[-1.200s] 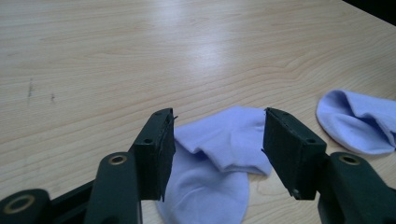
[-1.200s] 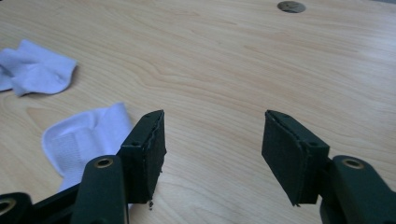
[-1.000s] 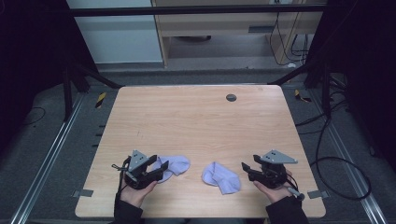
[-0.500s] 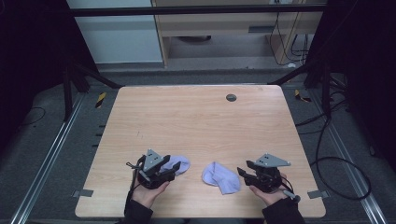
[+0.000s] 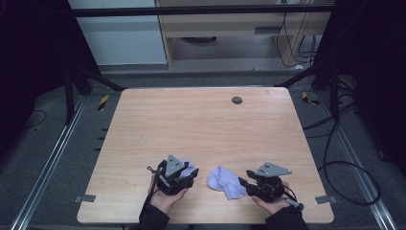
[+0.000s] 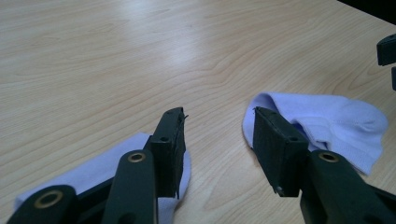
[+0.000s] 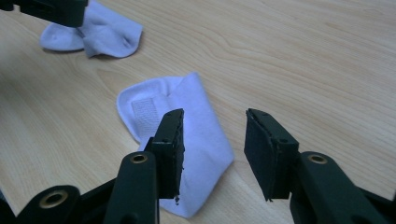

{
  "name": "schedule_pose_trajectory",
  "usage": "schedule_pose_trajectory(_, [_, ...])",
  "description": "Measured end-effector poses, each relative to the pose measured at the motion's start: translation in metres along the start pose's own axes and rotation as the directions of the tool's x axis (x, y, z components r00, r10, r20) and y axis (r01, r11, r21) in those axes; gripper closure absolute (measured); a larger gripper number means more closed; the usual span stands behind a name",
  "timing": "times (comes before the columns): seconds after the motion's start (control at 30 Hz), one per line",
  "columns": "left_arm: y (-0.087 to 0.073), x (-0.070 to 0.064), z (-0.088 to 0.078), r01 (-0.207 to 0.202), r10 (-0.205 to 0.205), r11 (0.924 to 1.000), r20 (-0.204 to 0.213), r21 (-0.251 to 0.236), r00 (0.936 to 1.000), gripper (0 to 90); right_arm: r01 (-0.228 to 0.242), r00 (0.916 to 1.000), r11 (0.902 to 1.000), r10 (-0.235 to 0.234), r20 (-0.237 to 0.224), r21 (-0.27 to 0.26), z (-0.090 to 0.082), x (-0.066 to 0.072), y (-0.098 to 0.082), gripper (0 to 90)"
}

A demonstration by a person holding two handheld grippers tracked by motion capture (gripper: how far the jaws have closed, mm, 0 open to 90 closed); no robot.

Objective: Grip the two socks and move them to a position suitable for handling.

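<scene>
Two pale socks lie near the worktop's (image 5: 201,120) front edge; the left sock (image 5: 189,168) sits under the left hand-held gripper (image 5: 184,176), whose spread jaws have just been closing on bare wood; the right sock (image 5: 225,182), long axis slanting, lies just left of the right hand-held gripper (image 5: 246,184), likewise narrowing, nothing pinched.

The left sock (image 6: 84,175) lies partly hidden under the left claw (image 6: 217,140) (its heel cut off).
</scene>
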State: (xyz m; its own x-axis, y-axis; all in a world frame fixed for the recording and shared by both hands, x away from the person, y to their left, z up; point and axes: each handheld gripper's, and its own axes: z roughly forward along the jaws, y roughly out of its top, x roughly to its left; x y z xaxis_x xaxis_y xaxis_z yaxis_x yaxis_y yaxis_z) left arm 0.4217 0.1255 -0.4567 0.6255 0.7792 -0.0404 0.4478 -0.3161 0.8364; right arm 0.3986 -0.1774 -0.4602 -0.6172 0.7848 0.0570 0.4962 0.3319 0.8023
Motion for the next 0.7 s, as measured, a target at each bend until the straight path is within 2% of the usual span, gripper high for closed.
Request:
schedule_pose_trajectory(0.43, [0.0, -0.012, 0.019, -0.023, 0.023, 0.9992, 0.004, 0.033, 0.9997, 54.6, 0.012, 0.9995, 0.9997, -0.011, -0.03, 0.02, 0.007, 0.01, -0.005, 58.9])
schedule_pose_trajectory(0.7, [-0.005, -0.022, 0.033, -0.043, 0.041, 0.9965, 0.019, 0.072, 0.999, 56.2, 0.024, 0.9984, 0.9988, -0.022, -0.052, 0.042, 0.013, 0.016, -0.01, 60.1])
